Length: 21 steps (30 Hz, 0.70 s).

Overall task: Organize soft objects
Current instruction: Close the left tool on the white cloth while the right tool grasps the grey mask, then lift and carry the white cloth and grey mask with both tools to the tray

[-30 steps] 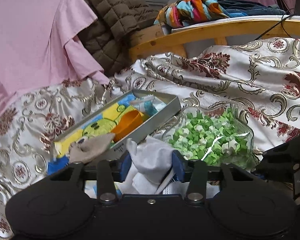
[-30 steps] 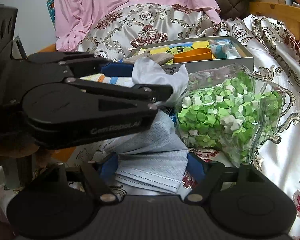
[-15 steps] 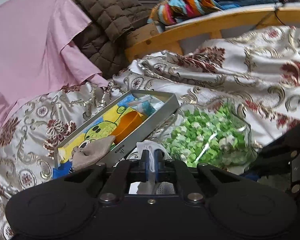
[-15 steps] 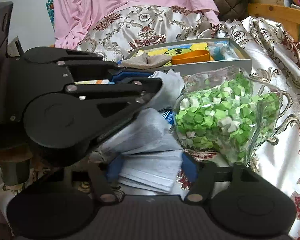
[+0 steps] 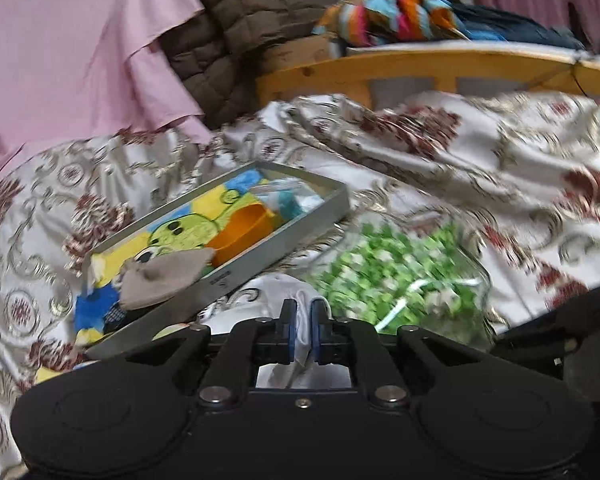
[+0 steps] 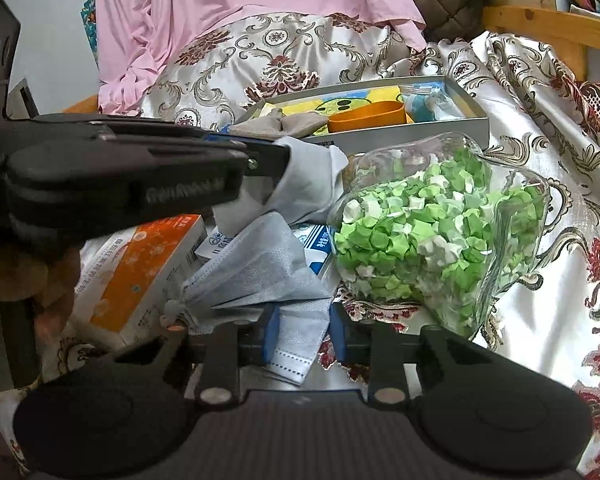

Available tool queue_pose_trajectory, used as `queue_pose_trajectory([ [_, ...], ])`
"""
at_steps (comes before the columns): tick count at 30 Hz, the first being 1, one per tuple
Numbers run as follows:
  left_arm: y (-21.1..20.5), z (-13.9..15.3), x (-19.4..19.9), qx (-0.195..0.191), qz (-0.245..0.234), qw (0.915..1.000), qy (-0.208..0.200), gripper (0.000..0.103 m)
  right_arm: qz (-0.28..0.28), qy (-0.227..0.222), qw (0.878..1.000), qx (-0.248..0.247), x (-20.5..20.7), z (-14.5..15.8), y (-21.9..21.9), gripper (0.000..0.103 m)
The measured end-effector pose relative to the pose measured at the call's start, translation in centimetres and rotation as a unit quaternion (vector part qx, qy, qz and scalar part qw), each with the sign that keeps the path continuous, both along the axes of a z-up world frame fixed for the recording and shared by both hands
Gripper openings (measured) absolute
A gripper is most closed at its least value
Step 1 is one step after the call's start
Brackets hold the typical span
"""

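Note:
A white cloth [image 5: 305, 296] is pinched between the pads of my left gripper [image 5: 302, 328], whose jaws are easing open a little. In the right wrist view that left gripper [image 6: 276, 160] holds the white cloth [image 6: 312, 184] above the pile. My right gripper [image 6: 305, 332] is closing on a crumpled blue face mask [image 6: 260, 268], and both pads touch its bunched lower edge. A grey shallow box [image 5: 300, 228] behind holds a beige cloth [image 5: 160, 276], an orange cup [image 5: 244, 236] and a small packet.
A glass jar of green paper stars [image 6: 432, 232] lies on its side right of the mask. An orange and white carton [image 6: 140, 268] and blue-printed packets lie at the left. Patterned satin bedding [image 6: 540, 160], pink fabric, a brown quilted coat and a wooden bed frame surround everything.
My left gripper closed onto the white cloth and lifted it slightly. My right gripper's jaws narrowed around the blue mask, which bunched up between them.

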<state>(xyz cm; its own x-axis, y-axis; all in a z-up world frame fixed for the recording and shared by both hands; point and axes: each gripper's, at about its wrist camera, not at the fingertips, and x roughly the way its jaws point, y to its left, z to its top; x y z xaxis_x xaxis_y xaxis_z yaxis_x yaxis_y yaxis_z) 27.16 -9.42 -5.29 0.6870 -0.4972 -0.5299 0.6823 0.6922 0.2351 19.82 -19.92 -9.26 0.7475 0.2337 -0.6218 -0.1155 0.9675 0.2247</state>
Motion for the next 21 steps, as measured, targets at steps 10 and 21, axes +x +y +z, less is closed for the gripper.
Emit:
queue_pose_trajectory([
  [10,0.9,2.4,-0.3,-0.042,0.018,0.9990,0.001,0.002,-0.014,-0.039,0.999,-0.021,-0.6,0.9,0.0,0.006],
  [21,6.4,7.2,1.5,-0.230,0.102,0.9645,0.080,0.002,-0.026,-0.063,0.998,-0.007,-0.9,2.3,-1.0,0.002],
])
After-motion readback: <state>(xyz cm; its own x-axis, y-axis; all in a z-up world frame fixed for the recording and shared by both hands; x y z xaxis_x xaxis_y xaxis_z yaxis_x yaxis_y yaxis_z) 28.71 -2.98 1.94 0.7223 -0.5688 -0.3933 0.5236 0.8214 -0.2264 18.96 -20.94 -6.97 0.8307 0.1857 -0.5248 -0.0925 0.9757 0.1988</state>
